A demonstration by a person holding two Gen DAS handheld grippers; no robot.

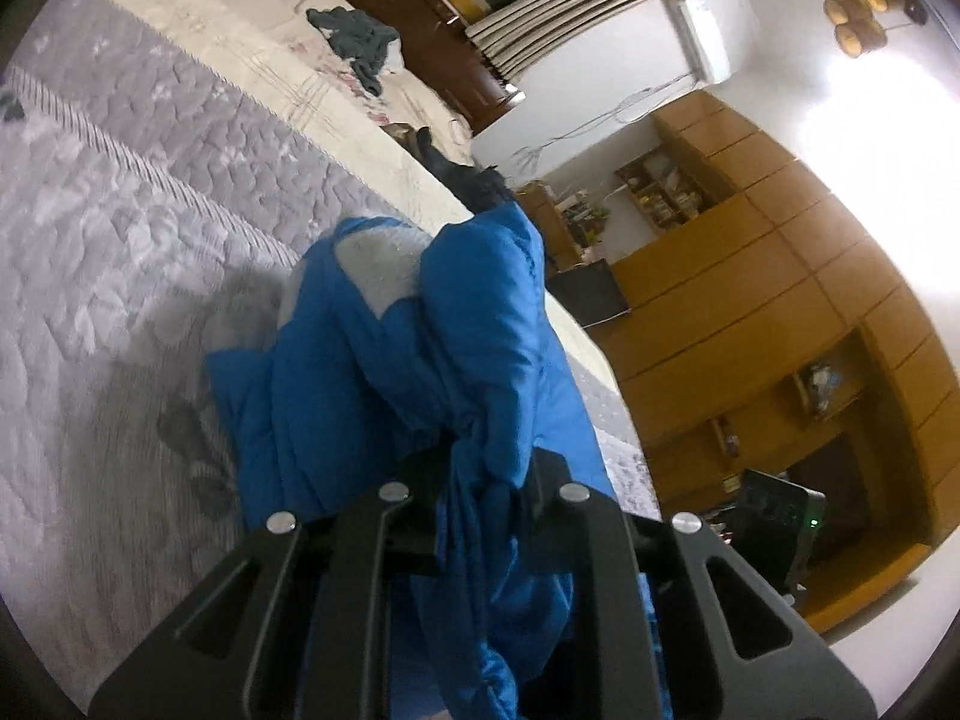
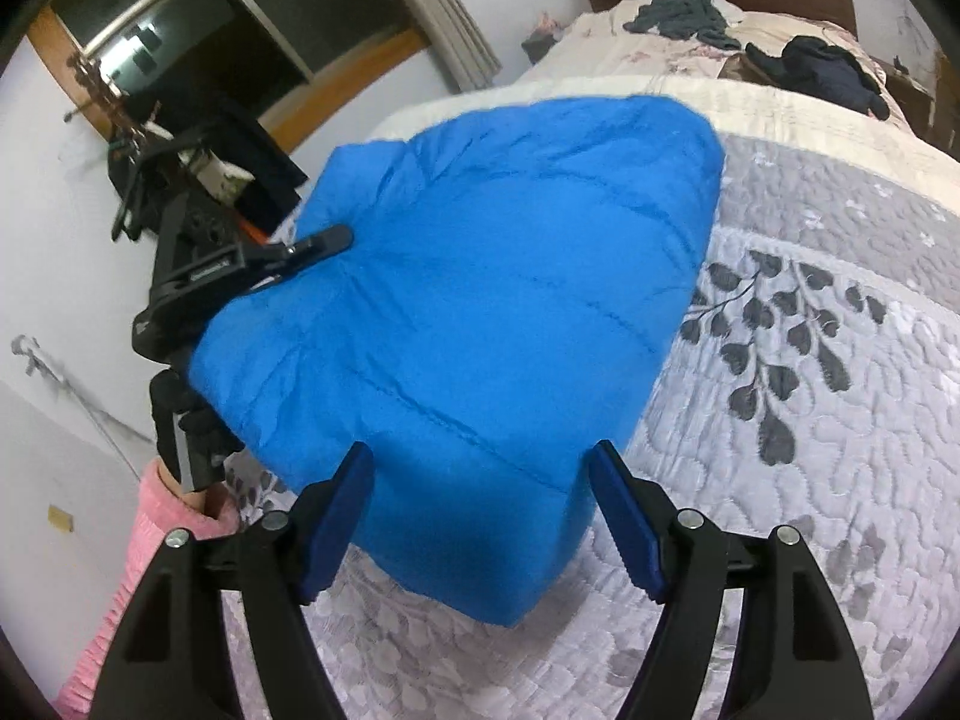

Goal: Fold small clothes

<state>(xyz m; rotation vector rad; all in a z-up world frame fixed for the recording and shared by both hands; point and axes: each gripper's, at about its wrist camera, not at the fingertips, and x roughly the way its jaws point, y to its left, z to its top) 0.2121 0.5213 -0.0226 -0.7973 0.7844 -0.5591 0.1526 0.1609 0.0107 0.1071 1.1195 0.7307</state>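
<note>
Blue puffy jacket (image 2: 480, 300) lifted over grey quilted bed (image 2: 810, 480), near its left edge. Left gripper (image 1: 480, 480) clenched on bunched fabric. Right gripper (image 2: 480, 516) spread wide, pads straddling lower hem, not pinching. Jacket looks light, soft, slippery; best grabbed at stitched hem or seam.

Both grippers are black plastic frames with cut-out arms and round silver screws. The right gripper (image 2: 483, 501) carries ridged dark-blue pads (image 2: 336, 516). The person wears a fuzzy pink sleeve (image 2: 120, 588) and a black glove (image 2: 192, 420).
</note>
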